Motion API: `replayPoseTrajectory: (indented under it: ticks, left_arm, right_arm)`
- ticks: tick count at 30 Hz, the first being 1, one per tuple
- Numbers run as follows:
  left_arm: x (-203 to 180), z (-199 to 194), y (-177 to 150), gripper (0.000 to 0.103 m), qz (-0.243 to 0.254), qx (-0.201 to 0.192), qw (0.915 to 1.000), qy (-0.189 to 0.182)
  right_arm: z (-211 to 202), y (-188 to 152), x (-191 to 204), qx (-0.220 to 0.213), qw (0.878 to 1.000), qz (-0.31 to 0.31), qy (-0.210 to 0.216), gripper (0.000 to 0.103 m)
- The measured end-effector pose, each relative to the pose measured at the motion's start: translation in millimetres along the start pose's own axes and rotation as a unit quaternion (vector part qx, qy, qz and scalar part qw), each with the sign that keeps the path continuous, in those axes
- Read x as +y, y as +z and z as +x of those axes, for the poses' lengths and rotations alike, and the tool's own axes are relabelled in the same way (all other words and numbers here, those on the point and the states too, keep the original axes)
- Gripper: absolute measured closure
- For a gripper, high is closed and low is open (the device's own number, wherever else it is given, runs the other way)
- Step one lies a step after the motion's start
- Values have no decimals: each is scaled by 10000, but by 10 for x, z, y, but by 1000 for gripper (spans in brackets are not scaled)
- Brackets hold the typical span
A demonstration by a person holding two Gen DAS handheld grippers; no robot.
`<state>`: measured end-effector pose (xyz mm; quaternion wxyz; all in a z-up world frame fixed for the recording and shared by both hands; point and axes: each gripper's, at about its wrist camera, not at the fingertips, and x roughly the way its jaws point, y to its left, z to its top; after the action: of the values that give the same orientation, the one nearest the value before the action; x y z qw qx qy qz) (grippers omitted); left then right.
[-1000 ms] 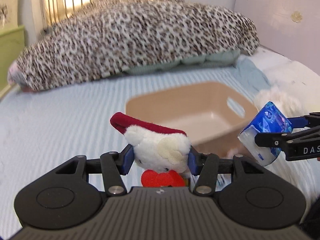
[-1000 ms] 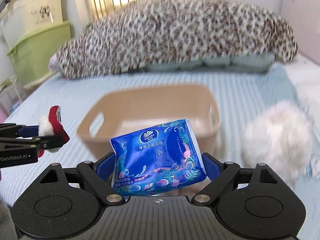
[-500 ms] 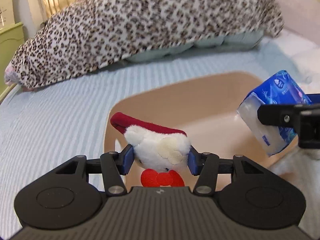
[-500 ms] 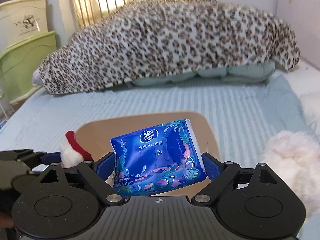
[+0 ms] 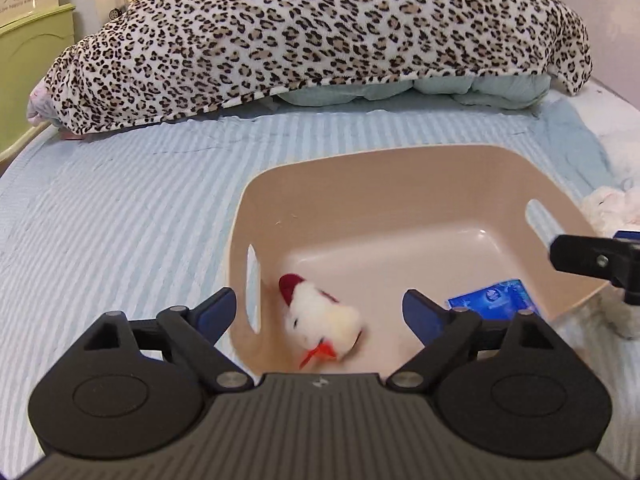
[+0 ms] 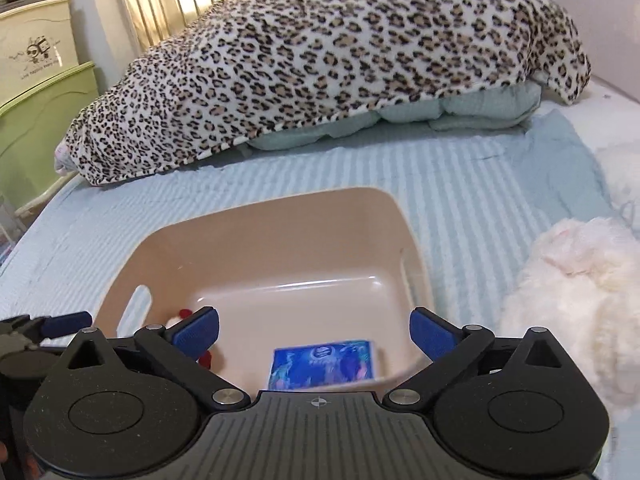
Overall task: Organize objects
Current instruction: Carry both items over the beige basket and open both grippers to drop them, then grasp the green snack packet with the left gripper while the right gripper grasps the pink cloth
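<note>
Inside the beige bin (image 5: 400, 184) on the bed (image 5: 120, 208), the small white plush toy (image 5: 324, 320) with its red cap lies on the floor near the left wall, below and between the spread fingers of the left gripper (image 5: 320, 312), touching neither. The fingers stand wide apart and hold nothing. The blue tissue pack (image 5: 494, 298) lies flat on the bin floor toward the right wall, just past the left gripper's right finger, which covers its near corner.

In the right wrist view the right gripper (image 6: 316, 330) is likewise wide open and empty, with the tissue pack (image 6: 324, 364) lying below the gap between its blue pads, nearer the right one. Its lower edge is cut off by the gripper body. The plush toy (image 6: 176, 320) is almost wholly hidden behind the left finger – only bits of red and white show.

The print on the pack is blurred; a white oval logo shows, but no word can be read. Faint writing on the cream storage box (image 6: 36, 56) at the left is too small to make out.

Behind the bin a leopard-print blanket (image 5: 320, 28) covers a heap of bedding, and a fluffy white plush (image 6: 576, 292) sits on the bed just beside the bin's right wall – its far side runs out of view
</note>
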<state>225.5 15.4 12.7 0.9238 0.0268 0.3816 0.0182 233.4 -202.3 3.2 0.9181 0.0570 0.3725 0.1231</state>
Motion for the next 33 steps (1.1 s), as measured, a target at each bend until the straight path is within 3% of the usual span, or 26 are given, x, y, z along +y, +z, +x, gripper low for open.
replayPoseTrajectory:
  ticks: [11,22,28,31,33]
  left_arm:
    - [37,-469,-285,12,188,-44,9996,-212]
    - [-35,-78,-810,12,171,972,9936,-546]
    - [-178,140,-1014,15,285,1352,9878,-721]
    - [-186,231,-1068,28,180,1518,9847,-833]
    - [-187,249,-1084,37,190,1477,9854,-821]
  right_arm:
    - [-482,-381,-29,203,9969,-722,-236,0]
    - [-148,-760,35,674,9914,-1081,-288,0]
    - [55,-841,24,803,9911,-1040,-220,14]
    - [104,-860,25,838,9914,-990,-166,25]
    - [125,-868,32,907,9908,-995,-133,39]
